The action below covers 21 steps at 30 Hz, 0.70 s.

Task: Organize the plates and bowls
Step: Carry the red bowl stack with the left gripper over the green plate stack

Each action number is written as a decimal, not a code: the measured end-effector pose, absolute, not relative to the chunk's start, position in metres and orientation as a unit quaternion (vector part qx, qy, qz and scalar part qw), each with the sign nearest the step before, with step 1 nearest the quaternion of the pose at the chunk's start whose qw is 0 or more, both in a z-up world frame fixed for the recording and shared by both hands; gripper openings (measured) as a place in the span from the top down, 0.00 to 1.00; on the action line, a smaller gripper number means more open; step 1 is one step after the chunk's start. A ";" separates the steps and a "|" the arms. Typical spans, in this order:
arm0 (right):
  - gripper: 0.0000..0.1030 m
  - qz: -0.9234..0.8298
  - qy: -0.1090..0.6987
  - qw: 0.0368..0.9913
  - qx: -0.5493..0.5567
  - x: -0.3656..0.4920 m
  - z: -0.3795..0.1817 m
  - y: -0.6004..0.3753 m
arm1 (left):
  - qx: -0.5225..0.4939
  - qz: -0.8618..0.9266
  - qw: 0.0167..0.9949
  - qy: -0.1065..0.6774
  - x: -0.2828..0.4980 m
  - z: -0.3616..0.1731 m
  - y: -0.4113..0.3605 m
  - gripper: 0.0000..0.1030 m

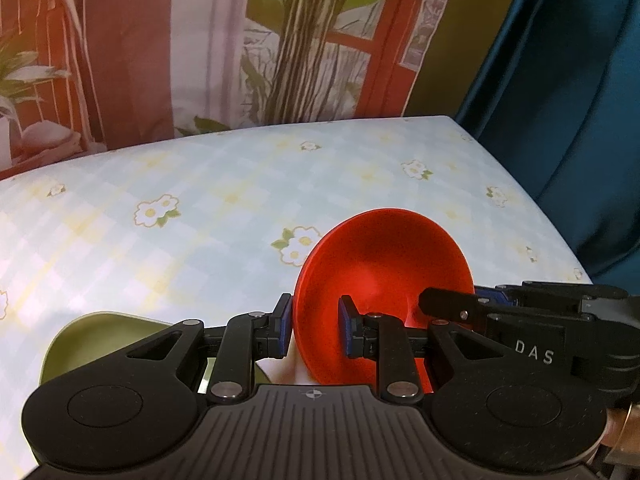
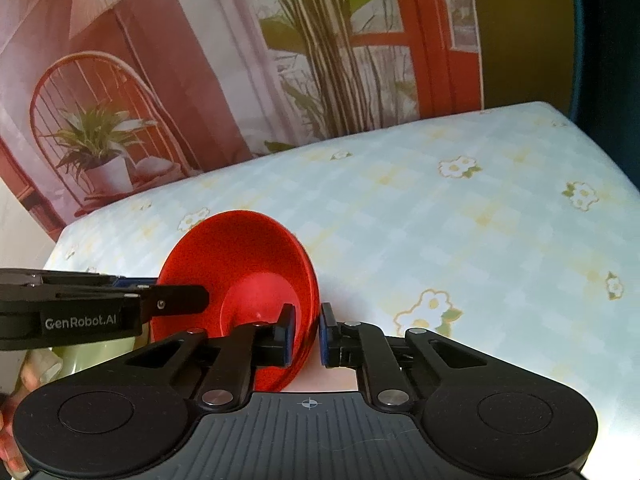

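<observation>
Red plastic, thin and light, fills both your grippers: the left gripper (image 1: pixel 312 330) and the right gripper (image 2: pixel 308 334) each pinch opposite sides of the red bowl's (image 1: pixel 380 276) rim, jaws nearly closed on it. It looks stiff but slick, so grip the rim squarely. It's held tilted above the floral tablecloth (image 1: pixel 240 200), beside a green bowl (image 1: pixel 100 344). Both hands angle downward.
</observation>
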State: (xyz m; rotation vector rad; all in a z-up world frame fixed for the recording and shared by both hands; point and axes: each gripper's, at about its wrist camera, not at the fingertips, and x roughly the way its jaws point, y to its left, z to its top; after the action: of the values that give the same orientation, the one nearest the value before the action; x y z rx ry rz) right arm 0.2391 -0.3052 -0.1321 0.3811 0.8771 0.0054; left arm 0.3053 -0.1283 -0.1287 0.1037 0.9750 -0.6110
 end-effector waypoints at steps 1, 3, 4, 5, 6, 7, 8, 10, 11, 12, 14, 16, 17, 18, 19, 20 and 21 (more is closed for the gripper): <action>0.89 0.002 0.420 0.889 0.183 0.238 -0.130 -0.306 | 0.048 -0.290 0.838 0.459 0.304 -0.127 -0.129 0.76; 0.89 -0.001 0.416 0.891 0.181 0.237 -0.126 -0.308 | 0.048 -0.293 0.839 0.455 0.301 -0.123 -0.129 0.76; 0.89 -0.002 0.414 0.892 0.180 0.236 -0.123 -0.309 | 0.048 -0.295 0.840 0.453 0.300 -0.121 -0.129 0.76; 0.89 -0.002 0.412 0.893 0.180 0.235 -0.121 -0.310 | 0.047 -0.296 0.841 0.451 0.299 -0.118 -0.129 0.76; 0.89 -0.002 0.410 0.894 0.180 0.234 -0.119 -0.310 | 0.046 -0.297 0.842 0.448 0.298 -0.116 -0.129 0.76; 0.89 -0.002 0.409 0.895 0.179 0.234 -0.116 -0.310 | 0.046 -0.297 0.843 0.446 0.297 -0.114 -0.129 0.76; 0.89 -0.003 0.407 0.896 0.178 0.233 -0.114 -0.311 | 0.045 -0.297 0.844 0.445 0.296 -0.112 -0.129 0.75; 0.89 -0.003 0.403 0.898 0.177 0.232 -0.109 -0.311 | 0.045 -0.298 0.845 0.441 0.294 -0.107 -0.129 0.76; 0.89 -0.003 0.401 0.899 0.176 0.231 -0.107 -0.310 | 0.045 -0.298 0.846 0.440 0.293 -0.106 -0.128 0.76; 0.89 -0.002 0.399 0.900 0.175 0.230 -0.105 -0.310 | 0.045 -0.298 0.847 0.438 0.291 -0.104 -0.127 0.76; 0.89 -0.002 0.396 0.902 0.173 0.228 -0.101 -0.309 | 0.044 -0.298 0.848 0.436 0.289 -0.101 -0.125 0.76; 0.89 -0.001 0.394 0.903 0.173 0.227 -0.098 -0.307 | 0.043 -0.298 0.850 0.433 0.287 -0.098 -0.123 0.76; 0.89 0.000 0.393 0.903 0.172 0.227 -0.096 -0.306 | 0.043 -0.297 0.851 0.432 0.285 -0.097 -0.122 0.76; 0.89 0.000 0.393 0.903 0.172 0.227 -0.094 -0.305 | 0.042 -0.297 0.851 0.431 0.284 -0.095 -0.120 0.76; 0.89 0.001 0.392 0.904 0.171 0.226 -0.093 -0.304 | 0.042 -0.296 0.852 0.429 0.283 -0.094 -0.119 0.76; 0.89 0.002 0.391 0.904 0.169 0.226 -0.091 -0.303 | 0.041 -0.295 0.853 0.429 0.284 -0.093 -0.118 0.76; 0.89 0.003 0.391 0.905 0.169 0.225 -0.090 -0.301 | 0.040 -0.295 0.854 0.428 0.283 -0.092 -0.116 0.76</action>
State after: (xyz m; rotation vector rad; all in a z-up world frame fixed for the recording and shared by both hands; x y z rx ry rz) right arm 0.2252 -0.3009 -0.0898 0.3483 0.8073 0.0061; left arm 0.2829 -0.1162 -0.0921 0.0843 0.8994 -0.6197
